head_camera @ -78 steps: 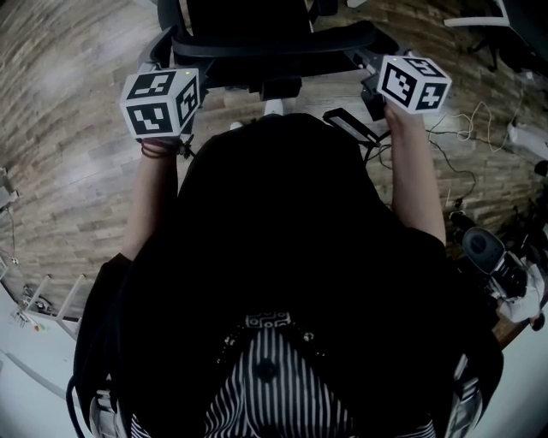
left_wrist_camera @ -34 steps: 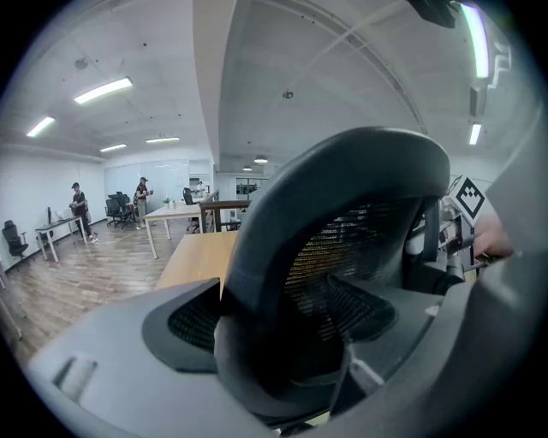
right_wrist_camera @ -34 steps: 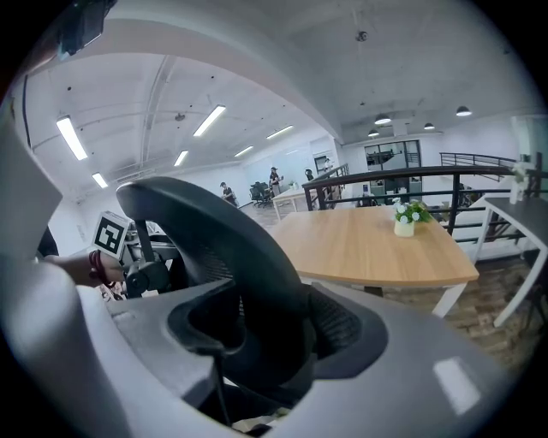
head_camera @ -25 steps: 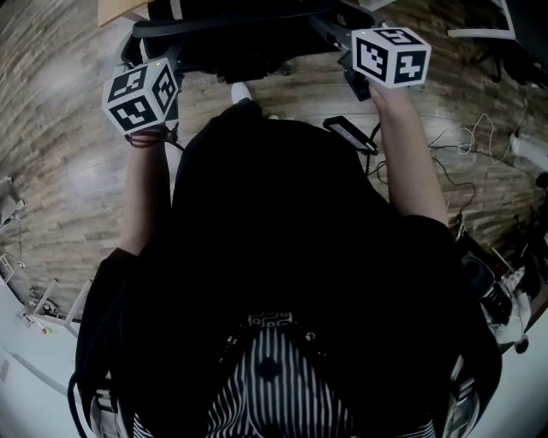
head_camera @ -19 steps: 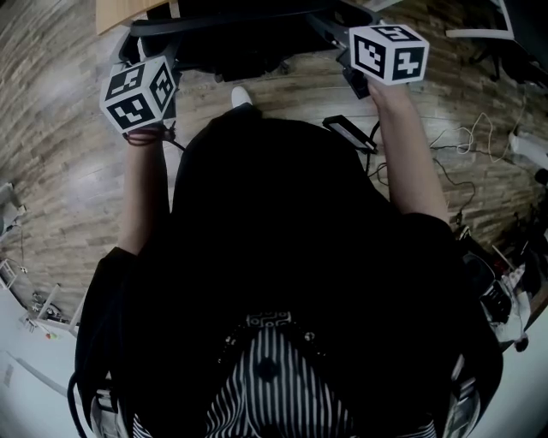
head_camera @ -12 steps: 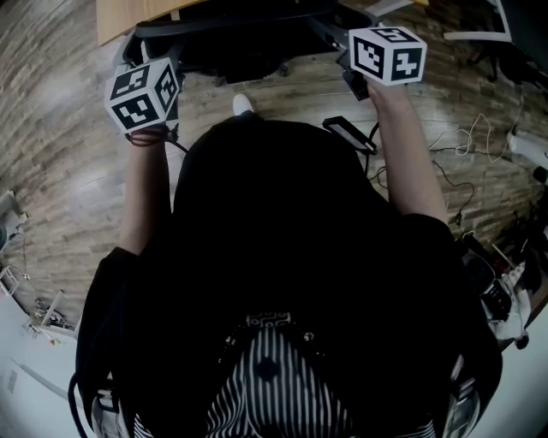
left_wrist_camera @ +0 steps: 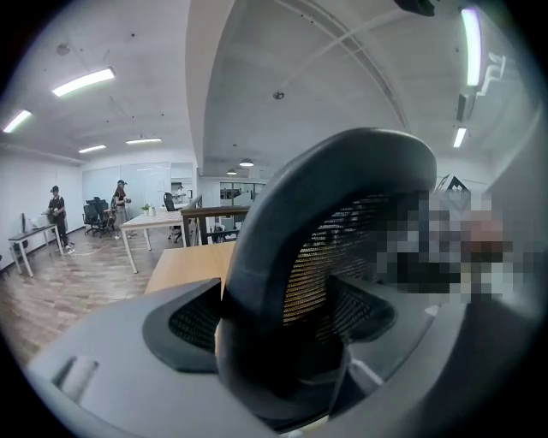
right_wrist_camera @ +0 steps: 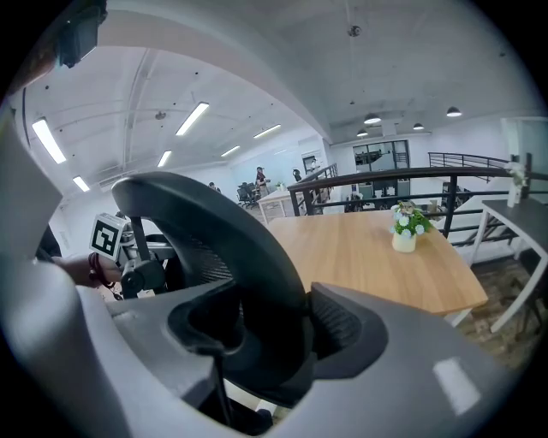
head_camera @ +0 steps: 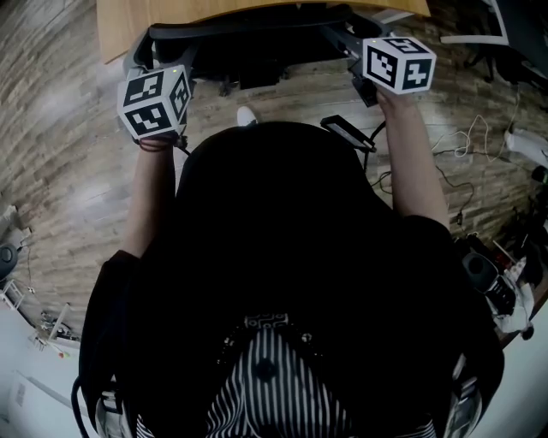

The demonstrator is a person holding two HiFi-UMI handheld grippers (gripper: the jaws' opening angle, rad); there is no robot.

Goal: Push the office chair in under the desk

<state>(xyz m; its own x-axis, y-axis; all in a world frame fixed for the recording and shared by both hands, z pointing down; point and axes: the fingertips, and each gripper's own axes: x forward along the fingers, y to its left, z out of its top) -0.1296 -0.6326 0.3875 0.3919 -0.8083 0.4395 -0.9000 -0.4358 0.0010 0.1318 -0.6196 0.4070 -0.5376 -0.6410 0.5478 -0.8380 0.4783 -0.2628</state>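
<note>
**Since both tongs grip it, push evenly**

At top centre the office chair (head_camera: 257, 38) sits partly under the desk (head_camera: 120, 26). Your left gripper (left_wrist_camera: 282, 342) and right gripper (right_wrist_camera: 257, 342) each clamp its stiff back rim — good holds. Probably heavy, free-rolling and swivel-prone — match both sides.

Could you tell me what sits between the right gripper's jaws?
The office chair's backrest rim, black; the right gripper clamps it, as the right gripper view shows.
</note>
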